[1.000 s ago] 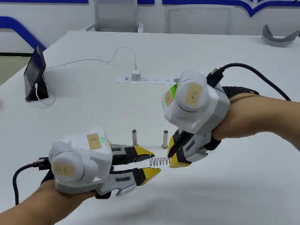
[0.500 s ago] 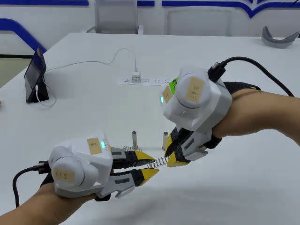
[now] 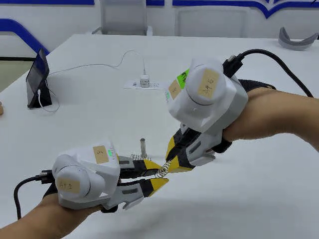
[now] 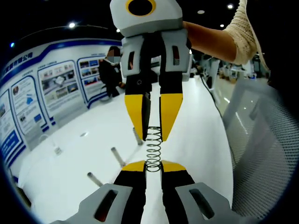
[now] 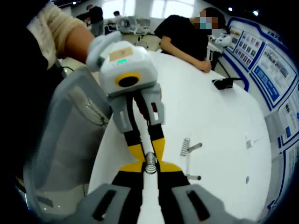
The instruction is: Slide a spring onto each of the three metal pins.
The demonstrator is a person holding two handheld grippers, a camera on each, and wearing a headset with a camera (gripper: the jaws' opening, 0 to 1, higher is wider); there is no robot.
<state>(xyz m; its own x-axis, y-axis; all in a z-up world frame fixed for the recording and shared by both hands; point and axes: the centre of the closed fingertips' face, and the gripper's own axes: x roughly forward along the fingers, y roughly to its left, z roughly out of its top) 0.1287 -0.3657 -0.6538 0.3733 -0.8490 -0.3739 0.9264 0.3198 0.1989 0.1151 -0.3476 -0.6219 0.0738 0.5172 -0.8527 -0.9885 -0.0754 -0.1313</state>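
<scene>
A small steel spring [image 3: 162,171] hangs above the white table [image 3: 99,114] between my two grippers. The right gripper [image 3: 169,162] comes down from the upper right and is shut on the spring's far end. My left gripper [image 3: 162,174] points in from the lower left, its yellow tips closed on the near end. The left gripper view has the spring [image 4: 153,151] running from my left gripper [image 4: 154,166] up to the right gripper [image 4: 153,135]. A bare pin [image 3: 143,147] stands behind. Beside it, another spring [image 3: 133,157] sits on a pin.
A power strip [image 3: 144,83] with a white plug and cable lies mid-table. A tablet on a stand [image 3: 37,77] is at the far left, a grey curved object [image 3: 296,40] at the back right. A person [image 5: 187,32] sits at the table's far side.
The right gripper has moved left and down toward the left gripper, carrying the spring. The spring's free end now sits between the left jaws, and a second bare pin is now hidden.
</scene>
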